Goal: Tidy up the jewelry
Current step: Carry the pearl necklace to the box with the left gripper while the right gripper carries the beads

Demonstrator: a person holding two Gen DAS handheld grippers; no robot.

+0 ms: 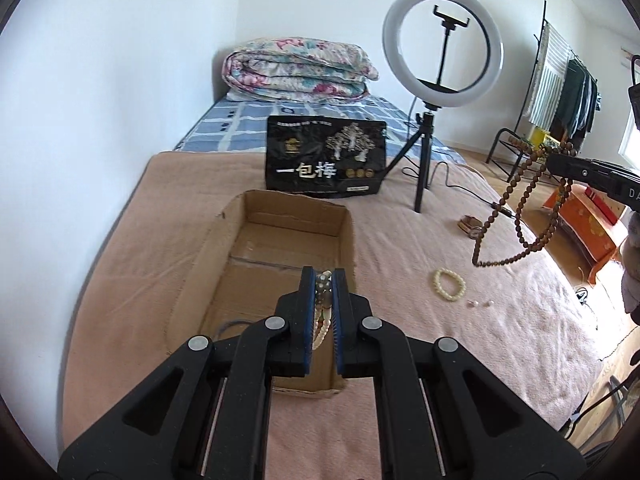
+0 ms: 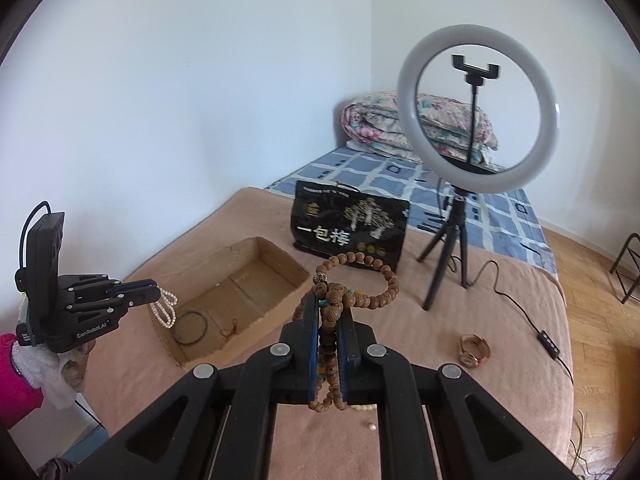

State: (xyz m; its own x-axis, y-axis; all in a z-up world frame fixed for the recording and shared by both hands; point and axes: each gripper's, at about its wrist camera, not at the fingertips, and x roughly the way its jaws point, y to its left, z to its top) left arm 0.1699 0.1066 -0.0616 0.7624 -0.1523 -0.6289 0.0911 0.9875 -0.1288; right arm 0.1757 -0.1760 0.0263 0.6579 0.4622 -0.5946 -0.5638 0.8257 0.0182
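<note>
My left gripper [image 1: 323, 276] is shut on a white pearl necklace [image 1: 322, 320] and holds it over the near end of the open cardboard box [image 1: 280, 216]; in the right wrist view the left gripper [image 2: 154, 292] dangles the pearl necklace [image 2: 166, 310] above the box [image 2: 276, 254]. My right gripper [image 2: 329, 304] is shut on a brown wooden bead string [image 2: 384, 280], held above the bed; in the left wrist view the bead string [image 1: 508, 216] hangs in long loops from the right gripper [image 1: 560, 162]. A black ring [image 2: 190, 328] lies in the box.
A cream bead bracelet [image 1: 449, 285] and small pearls [image 1: 480, 304] lie on the pink blanket [image 1: 440, 360]. A gold watch [image 2: 474, 350] lies right of the box. A black snack bag [image 1: 326, 156] and a ring light on a tripod [image 1: 440, 44] stand behind it.
</note>
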